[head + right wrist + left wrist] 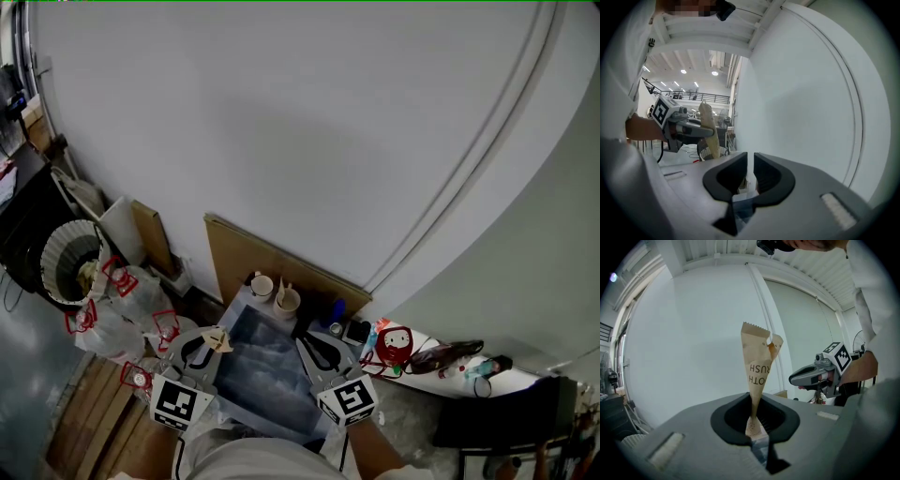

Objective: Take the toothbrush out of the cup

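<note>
Toothbrush sleeve (757, 366), tan kraft paper, pinched upright in left gripper (754, 426), well apart from white cups (263, 285), so prob already out; right gripper (750, 172) jaws slightly apart, empty, free to steady cups.

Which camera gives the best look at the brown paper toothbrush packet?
The left gripper view: the packet stands close and central, pinched in the left tool, its print legible. The head view shows only a small tan scrap; the right gripper view shows it distant, side-on.
</note>
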Action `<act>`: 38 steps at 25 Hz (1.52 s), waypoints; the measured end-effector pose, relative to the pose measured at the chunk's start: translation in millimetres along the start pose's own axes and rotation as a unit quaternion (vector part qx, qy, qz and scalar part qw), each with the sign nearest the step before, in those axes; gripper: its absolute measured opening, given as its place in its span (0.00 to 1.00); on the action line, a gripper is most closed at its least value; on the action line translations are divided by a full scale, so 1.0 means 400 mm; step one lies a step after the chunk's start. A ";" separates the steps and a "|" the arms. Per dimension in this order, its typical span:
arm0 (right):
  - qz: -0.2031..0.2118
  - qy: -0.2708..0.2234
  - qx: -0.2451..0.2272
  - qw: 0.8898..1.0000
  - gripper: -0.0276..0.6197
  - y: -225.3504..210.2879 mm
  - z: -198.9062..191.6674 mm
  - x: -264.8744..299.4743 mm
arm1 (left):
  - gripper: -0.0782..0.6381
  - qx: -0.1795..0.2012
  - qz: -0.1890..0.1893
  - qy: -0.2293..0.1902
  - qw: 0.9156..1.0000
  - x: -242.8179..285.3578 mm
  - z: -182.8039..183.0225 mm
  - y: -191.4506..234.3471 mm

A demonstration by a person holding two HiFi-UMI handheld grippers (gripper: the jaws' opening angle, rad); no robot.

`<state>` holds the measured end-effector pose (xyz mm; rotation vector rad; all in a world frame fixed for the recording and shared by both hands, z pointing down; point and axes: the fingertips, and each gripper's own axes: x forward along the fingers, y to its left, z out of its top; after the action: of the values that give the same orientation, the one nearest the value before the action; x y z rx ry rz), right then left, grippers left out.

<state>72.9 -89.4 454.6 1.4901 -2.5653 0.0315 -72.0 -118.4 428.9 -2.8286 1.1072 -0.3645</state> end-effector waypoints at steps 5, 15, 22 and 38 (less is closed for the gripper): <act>0.003 0.001 -0.001 1.000 0.16 -0.005 0.002 0.008 | 0.15 0.001 0.001 0.001 1.000 0.001 0.000 0.005; 0.006 0.003 0.008 1.000 0.29 -0.011 -0.011 0.025 | 0.15 0.001 0.001 0.003 1.000 0.006 -0.005 0.017; 0.002 0.001 0.011 1.000 0.44 -0.020 -0.015 0.036 | 0.15 0.001 0.002 0.006 1.000 0.002 -0.007 0.022; -0.010 0.039 0.000 0.999 0.47 -0.043 -0.095 0.103 | 0.15 -0.004 0.018 0.018 1.000 -0.030 -0.032 0.057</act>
<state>73.1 -129.3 497.5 1.4842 -2.4902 0.0857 -98.7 -126.9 435.3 -2.8146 1.1669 -0.4102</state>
